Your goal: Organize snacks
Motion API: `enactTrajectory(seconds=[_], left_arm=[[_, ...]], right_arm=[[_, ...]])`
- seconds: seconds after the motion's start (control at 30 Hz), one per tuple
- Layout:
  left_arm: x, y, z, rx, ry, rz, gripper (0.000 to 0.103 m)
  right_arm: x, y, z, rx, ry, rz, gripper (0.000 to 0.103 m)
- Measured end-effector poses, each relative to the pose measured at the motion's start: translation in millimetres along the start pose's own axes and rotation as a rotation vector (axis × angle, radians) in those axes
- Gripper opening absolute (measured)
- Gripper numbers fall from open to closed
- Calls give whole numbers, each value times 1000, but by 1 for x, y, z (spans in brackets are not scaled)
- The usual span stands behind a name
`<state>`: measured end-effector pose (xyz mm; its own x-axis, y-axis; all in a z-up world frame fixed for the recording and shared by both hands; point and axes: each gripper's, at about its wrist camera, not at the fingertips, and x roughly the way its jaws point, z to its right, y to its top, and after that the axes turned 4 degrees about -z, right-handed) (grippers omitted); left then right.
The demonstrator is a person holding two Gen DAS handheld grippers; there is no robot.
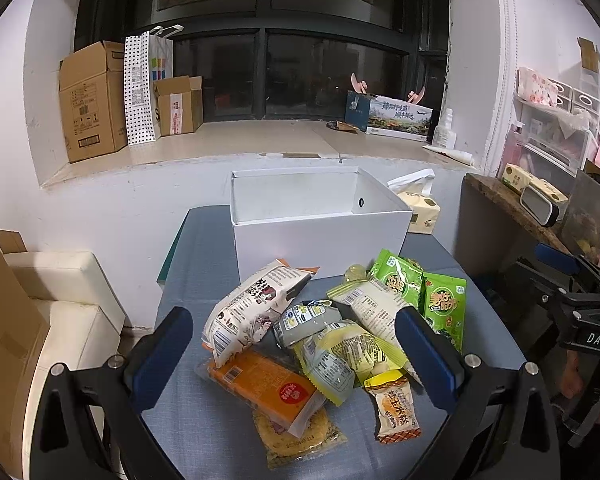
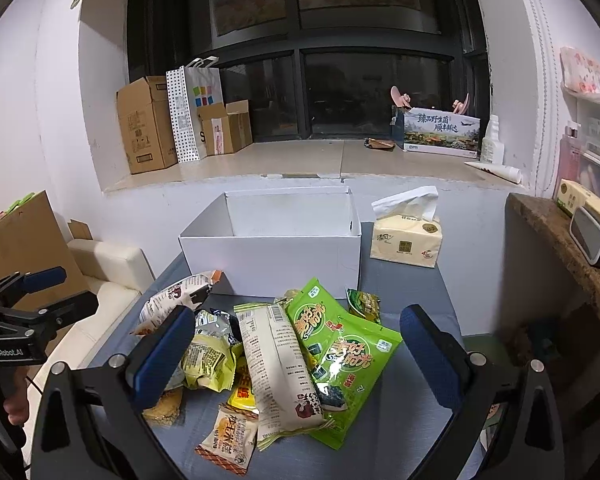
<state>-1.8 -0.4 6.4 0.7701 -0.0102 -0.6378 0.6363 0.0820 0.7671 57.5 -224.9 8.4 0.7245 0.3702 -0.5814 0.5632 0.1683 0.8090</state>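
A pile of snack packets lies on the blue-grey table (image 1: 204, 280) in front of an open white box (image 1: 320, 236), which also shows in the right wrist view (image 2: 272, 256). The pile holds a large white packet (image 1: 252, 308), an orange packet (image 1: 264, 388), a grey packet (image 1: 304, 320), yellow-green packets (image 1: 340, 352) and green seaweed packets (image 2: 340, 344). A long white packet (image 2: 280, 368) lies in the middle of the right wrist view. My left gripper (image 1: 296, 356) is open, above the pile. My right gripper (image 2: 296, 356) is open, above the pile. Both hold nothing.
A tissue pack (image 2: 408, 240) stands to the right of the box. A wooden side shelf (image 2: 560, 240) is at the right. A cream sofa (image 1: 60, 304) is at the left. Cardboard boxes (image 1: 92, 100) stand on the window sill behind.
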Motion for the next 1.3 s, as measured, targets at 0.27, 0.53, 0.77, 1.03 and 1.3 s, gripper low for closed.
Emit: enactTrajectory(seconds=[0.27, 0.53, 0.77, 1.03, 1.3], left_arm=[[-2, 0, -1, -7, -5, 2, 103], [-3, 1, -1, -5, -6, 3, 103], [-2, 1, -1, -2, -10, 0, 103], [-2, 1, 0, 5, -11, -2, 103], [-3, 2, 0, 11, -19, -5, 103]], right_arm=[[0, 0, 0, -1, 3, 0, 103], [1, -1, -2, -7, 4, -1, 103], [0, -2, -3, -15, 6, -2, 103], [1, -3, -3, -16, 7, -3, 103], [1, -3, -3, -16, 6, -5, 103]])
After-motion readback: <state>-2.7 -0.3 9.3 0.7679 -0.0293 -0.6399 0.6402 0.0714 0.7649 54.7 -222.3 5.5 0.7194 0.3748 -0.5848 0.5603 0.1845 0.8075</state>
